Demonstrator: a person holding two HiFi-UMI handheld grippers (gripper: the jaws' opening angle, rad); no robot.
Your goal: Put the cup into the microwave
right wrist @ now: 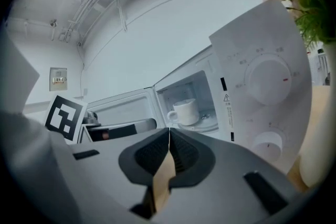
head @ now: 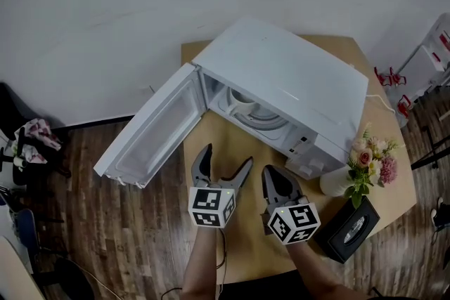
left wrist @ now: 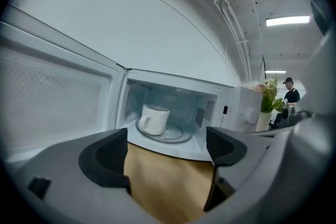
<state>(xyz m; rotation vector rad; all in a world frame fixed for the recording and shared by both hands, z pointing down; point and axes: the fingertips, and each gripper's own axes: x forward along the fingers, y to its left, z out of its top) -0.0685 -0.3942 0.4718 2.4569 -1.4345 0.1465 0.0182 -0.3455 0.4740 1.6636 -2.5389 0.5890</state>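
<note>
The white cup point(head: 242, 101) stands on the glass turntable point(left wrist: 167, 134) inside the white microwave point(head: 295, 84), whose door point(head: 151, 126) hangs wide open to the left. In the left gripper view the cup point(left wrist: 154, 118) sits left of centre in the cavity, handle to the left. My left gripper point(head: 226, 156) is open and empty above the wooden table point(head: 232, 221), a short way in front of the cavity. My right gripper point(head: 271, 172) is shut on nothing, beside it, in front of the control panel point(right wrist: 262, 92). The right gripper view also shows the cup point(right wrist: 185, 111) past its closed jaws.
A white vase of flowers point(head: 367, 164) stands right of the microwave, and a black tissue box point(head: 350, 229) lies near the table's front right corner. The open door overhangs the table's left edge above the wood floor. A person point(left wrist: 289, 97) stands far off.
</note>
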